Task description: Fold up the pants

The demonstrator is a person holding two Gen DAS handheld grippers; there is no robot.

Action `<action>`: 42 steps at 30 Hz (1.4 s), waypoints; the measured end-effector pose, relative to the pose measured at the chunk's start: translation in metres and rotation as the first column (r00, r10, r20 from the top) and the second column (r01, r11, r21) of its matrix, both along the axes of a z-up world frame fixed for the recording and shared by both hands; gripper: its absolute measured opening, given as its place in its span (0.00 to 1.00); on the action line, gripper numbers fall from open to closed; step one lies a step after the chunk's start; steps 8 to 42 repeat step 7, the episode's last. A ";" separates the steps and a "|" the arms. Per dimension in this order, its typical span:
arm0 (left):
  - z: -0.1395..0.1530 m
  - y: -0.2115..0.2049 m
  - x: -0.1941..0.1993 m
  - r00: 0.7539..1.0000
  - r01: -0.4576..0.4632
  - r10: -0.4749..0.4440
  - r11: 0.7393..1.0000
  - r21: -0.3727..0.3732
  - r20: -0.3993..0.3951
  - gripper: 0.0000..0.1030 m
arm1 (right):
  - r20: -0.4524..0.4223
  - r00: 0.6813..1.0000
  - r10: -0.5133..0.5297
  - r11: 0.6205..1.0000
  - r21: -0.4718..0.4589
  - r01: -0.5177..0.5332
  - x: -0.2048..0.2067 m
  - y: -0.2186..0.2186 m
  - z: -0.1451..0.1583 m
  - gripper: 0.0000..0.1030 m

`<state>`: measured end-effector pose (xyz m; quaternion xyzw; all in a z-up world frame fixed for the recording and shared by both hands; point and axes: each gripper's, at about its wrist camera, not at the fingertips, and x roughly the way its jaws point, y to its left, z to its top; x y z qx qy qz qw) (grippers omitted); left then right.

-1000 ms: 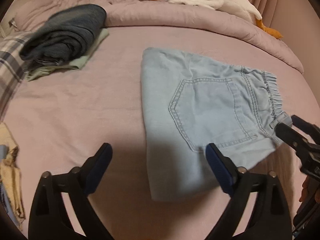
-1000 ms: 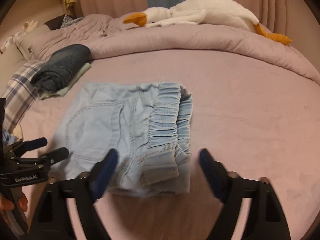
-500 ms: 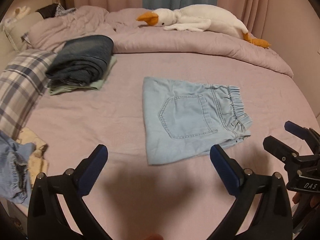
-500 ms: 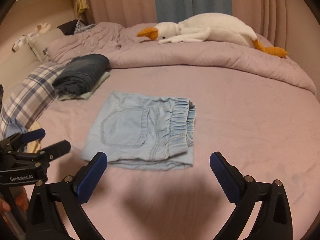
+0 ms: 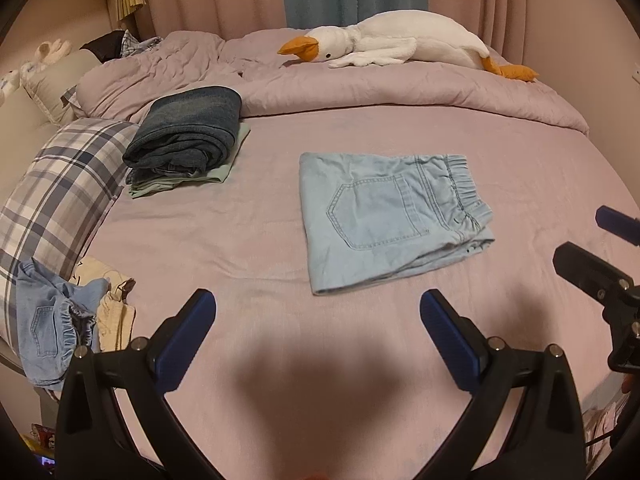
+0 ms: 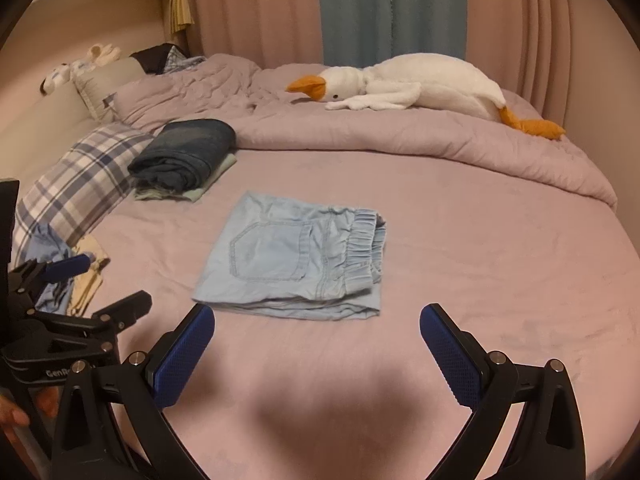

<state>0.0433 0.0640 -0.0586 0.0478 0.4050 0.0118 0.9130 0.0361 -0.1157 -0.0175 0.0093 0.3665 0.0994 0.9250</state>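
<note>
Light blue denim pants (image 5: 384, 216) lie folded into a flat rectangle on the pink bed sheet (image 5: 240, 248), back pocket up, elastic waistband to the right; they also show in the right wrist view (image 6: 296, 260). My left gripper (image 5: 318, 328) is open and empty, held back from the pants' near edge. My right gripper (image 6: 318, 340) is open and empty, also short of the near edge. Each gripper shows at the side of the other's view, the right one (image 5: 592, 248) and the left one (image 6: 100, 284).
A stack of folded dark jeans (image 5: 184, 132) on a green garment lies at the left back. A plaid pillow (image 5: 56, 196) and loose clothes (image 5: 64, 320) lie at the left edge. A plush goose (image 5: 392, 44) rests on the rolled duvet (image 5: 400, 92) behind.
Both grippers have drawn back and up from the folded pants, which now look smaller and farther off. The pants lie still.
</note>
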 end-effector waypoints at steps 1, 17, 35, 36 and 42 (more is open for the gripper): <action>0.000 0.000 -0.001 1.000 -0.001 0.001 1.000 0.002 0.000 0.99 | 0.000 1.000 -0.001 1.000 -0.002 0.001 -0.002 0.001 0.001 0.99; 0.003 0.002 -0.006 1.000 -0.006 0.006 1.000 -0.013 0.009 0.99 | 0.001 1.000 -0.002 1.000 -0.001 0.002 -0.008 0.006 0.002 0.99; 0.003 0.002 -0.006 1.000 -0.006 0.006 1.000 -0.013 0.009 0.99 | 0.001 1.000 -0.002 1.000 -0.001 0.002 -0.008 0.006 0.002 0.99; 0.003 0.002 -0.006 1.000 -0.006 0.006 1.000 -0.013 0.009 0.99 | 0.001 1.000 -0.002 1.000 -0.001 0.002 -0.008 0.006 0.002 0.99; 0.003 0.002 -0.006 1.000 -0.006 0.006 1.000 -0.013 0.009 0.99 | 0.001 1.000 -0.002 1.000 -0.001 0.002 -0.008 0.006 0.002 0.99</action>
